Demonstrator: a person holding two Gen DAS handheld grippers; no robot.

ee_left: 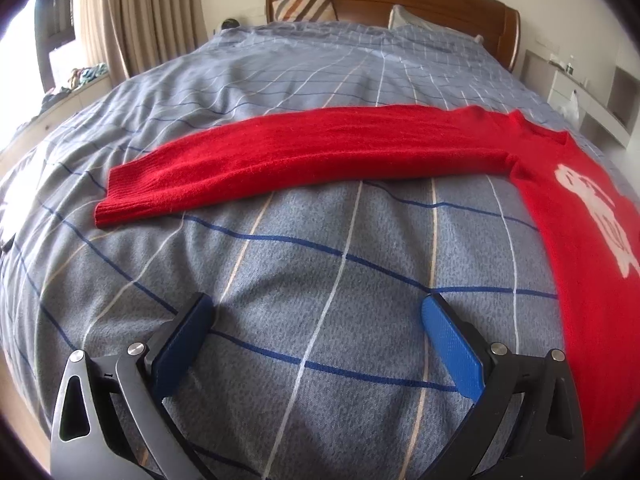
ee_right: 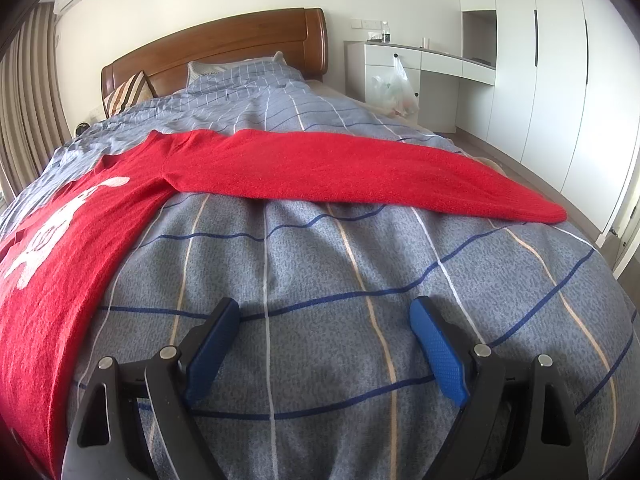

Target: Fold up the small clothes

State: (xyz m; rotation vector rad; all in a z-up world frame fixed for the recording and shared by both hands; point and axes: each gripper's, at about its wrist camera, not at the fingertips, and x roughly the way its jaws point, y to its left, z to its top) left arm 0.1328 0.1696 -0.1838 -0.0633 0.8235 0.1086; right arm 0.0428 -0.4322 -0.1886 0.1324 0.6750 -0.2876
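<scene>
A small red knit sweater (ee_left: 580, 240) with a white figure on its front lies flat on the bed, sleeves spread out sideways. In the left wrist view its left sleeve (ee_left: 300, 152) stretches leftward, cuff at the far left. In the right wrist view the sweater's body (ee_right: 60, 248) is at the left and the other sleeve (ee_right: 360, 168) stretches rightward. My left gripper (ee_left: 316, 312) is open and empty above the duvet, in front of the left sleeve. My right gripper (ee_right: 324, 316) is open and empty above the duvet, in front of the right sleeve.
The bed has a grey-blue checked duvet (ee_left: 320, 248), pillows (ee_left: 304, 6) and a wooden headboard (ee_right: 224, 40). Curtains (ee_left: 120, 20) hang at the left. A white desk (ee_right: 420, 60) with a plastic bag (ee_right: 394, 88) and white wardrobes (ee_right: 560, 60) stand at the right.
</scene>
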